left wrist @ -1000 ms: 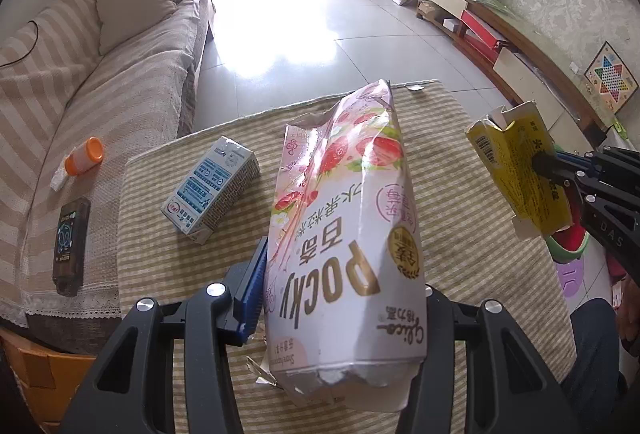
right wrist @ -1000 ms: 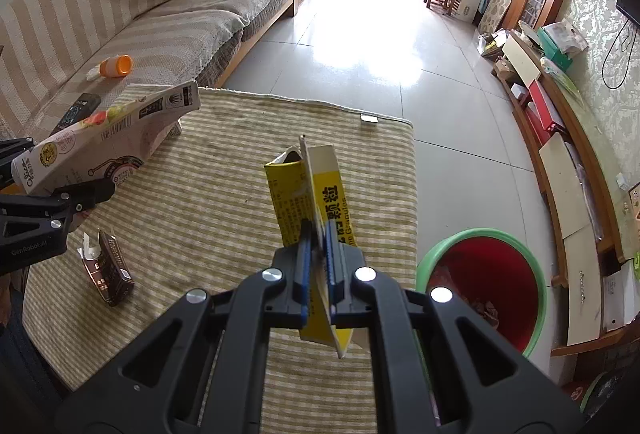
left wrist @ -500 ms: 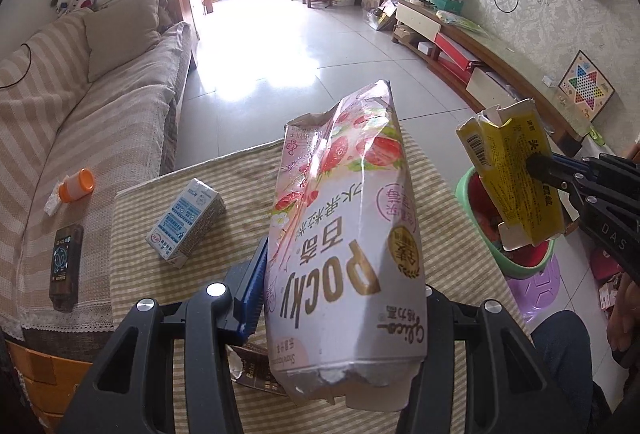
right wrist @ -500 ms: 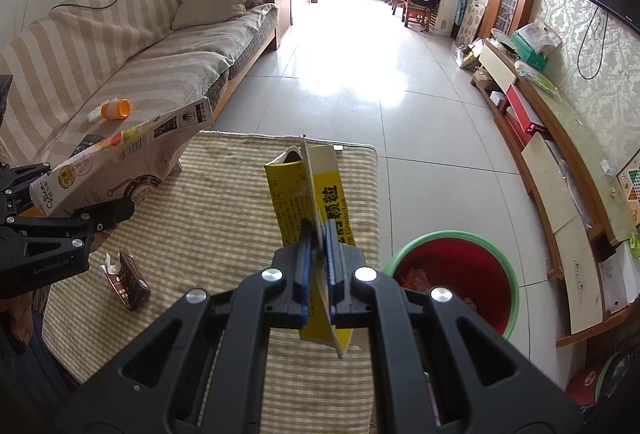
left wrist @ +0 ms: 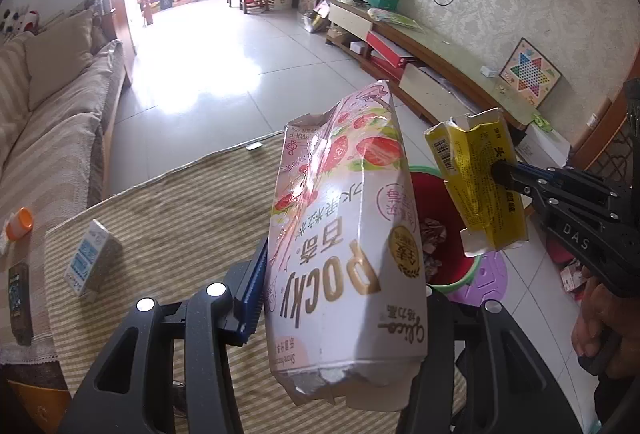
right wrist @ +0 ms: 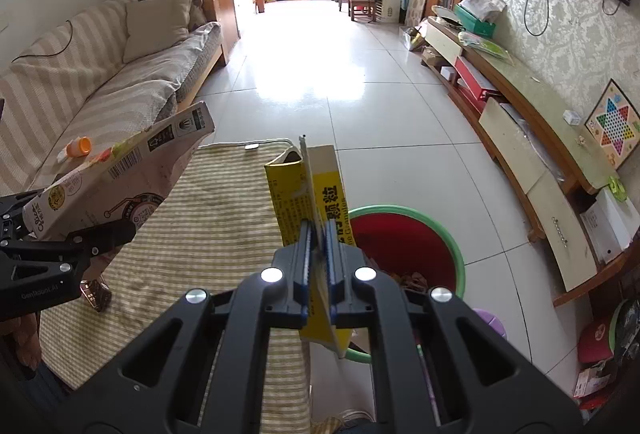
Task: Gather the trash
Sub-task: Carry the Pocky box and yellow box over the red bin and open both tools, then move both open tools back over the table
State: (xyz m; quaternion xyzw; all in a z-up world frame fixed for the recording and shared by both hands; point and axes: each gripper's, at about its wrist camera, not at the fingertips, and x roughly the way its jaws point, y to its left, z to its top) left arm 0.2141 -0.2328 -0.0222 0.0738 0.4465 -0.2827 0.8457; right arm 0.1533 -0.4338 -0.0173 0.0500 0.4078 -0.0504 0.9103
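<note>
Over on your left, both boxes have come further over toward the red bin (right wrist: pixel 404 250) than half a second ago, well up off the striped surface (left wrist: pixel 180 209). Your left gripper (left wrist: pixel 340 298) has its fingers spread wide around the pink Pocky box (left wrist: pixel 344 246), long axis pointing forward, torn mouth away from you. Your right gripper (right wrist: pixel 318 266) has its fingers pinched nearly closed on the flattened yellow box (right wrist: pixel 308 193), standing upright, crumpled and ripped open on top.
</note>
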